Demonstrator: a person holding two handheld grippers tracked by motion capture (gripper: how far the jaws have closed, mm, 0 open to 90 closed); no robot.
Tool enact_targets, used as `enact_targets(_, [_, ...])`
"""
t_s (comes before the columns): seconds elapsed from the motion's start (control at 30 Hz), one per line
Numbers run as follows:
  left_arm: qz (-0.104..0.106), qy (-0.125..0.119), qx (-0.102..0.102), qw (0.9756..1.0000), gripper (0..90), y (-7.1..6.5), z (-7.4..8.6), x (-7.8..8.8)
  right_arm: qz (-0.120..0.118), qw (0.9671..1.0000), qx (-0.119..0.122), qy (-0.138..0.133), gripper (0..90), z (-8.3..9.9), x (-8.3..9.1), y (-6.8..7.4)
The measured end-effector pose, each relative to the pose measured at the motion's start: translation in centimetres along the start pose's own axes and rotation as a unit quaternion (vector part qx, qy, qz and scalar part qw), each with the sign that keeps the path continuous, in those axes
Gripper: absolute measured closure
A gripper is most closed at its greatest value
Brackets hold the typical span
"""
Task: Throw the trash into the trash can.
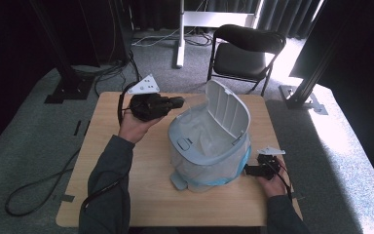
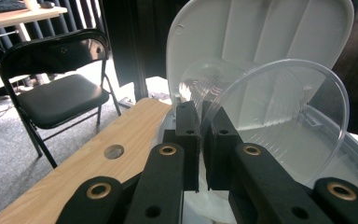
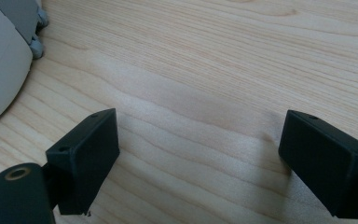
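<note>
black jaws of the left gripper (image 2: 199, 140) clamp the rim of the clear plastic lid (image 2: 279, 121), poised over the open white bin (image 1: 209, 141) and not yet dropped in, while the right gripper (image 3: 200, 158) gapes empty on the table (image 3: 214, 70).

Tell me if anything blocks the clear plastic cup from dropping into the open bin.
Nothing visible does. The left gripper pinches the clear plastic cup by its rim at the bin, whose lid stands raised behind the bag-lined opening.
</note>
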State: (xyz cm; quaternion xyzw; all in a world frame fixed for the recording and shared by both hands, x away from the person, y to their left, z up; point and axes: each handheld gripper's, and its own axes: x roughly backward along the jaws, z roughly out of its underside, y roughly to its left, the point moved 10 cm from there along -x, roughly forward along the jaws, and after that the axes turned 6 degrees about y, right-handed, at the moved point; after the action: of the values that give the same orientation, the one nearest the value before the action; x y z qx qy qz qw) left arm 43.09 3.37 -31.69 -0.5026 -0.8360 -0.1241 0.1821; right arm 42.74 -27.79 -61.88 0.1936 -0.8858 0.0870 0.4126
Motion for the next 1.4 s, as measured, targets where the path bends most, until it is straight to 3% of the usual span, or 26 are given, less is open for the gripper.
enact_targets(0.83, [0.021, 0.005, -0.017, 0.9996, 84.9, -1.6, -1.1, -1.4, 0.000, 1.0000, 0.000, 0.000, 11.2, 0.0, 0.0, 0.0])
enact_targets(0.9, [0.033, 0.012, -0.022, 0.9991, 73.4, -2.0, -0.9, -1.6, 0.000, 1.0000, 0.000, 0.000, 11.2, 0.0, 0.0, 0.0])
enact_targets(0.93, [0.033, 0.012, -0.022, 0.9991, 71.9, -2.0, -0.9, -1.6, 0.000, 1.0000, 0.000, 0.000, 11.2, 0.0, 0.0, 0.0])
enact_targets(1.07, [0.042, 0.006, -0.018, 0.9989, 70.0, -2.2, -1.1, -1.8, 0.000, 1.0000, 0.000, 0.000, 11.2, 0.0, 0.0, 0.0])
enact_targets(1.4, [0.042, 0.005, -0.016, 0.9990, 66.7, -2.1, -1.4, -1.9, 0.000, 1.0000, 0.000, 0.000, 11.2, 0.0, 0.0, 0.0])
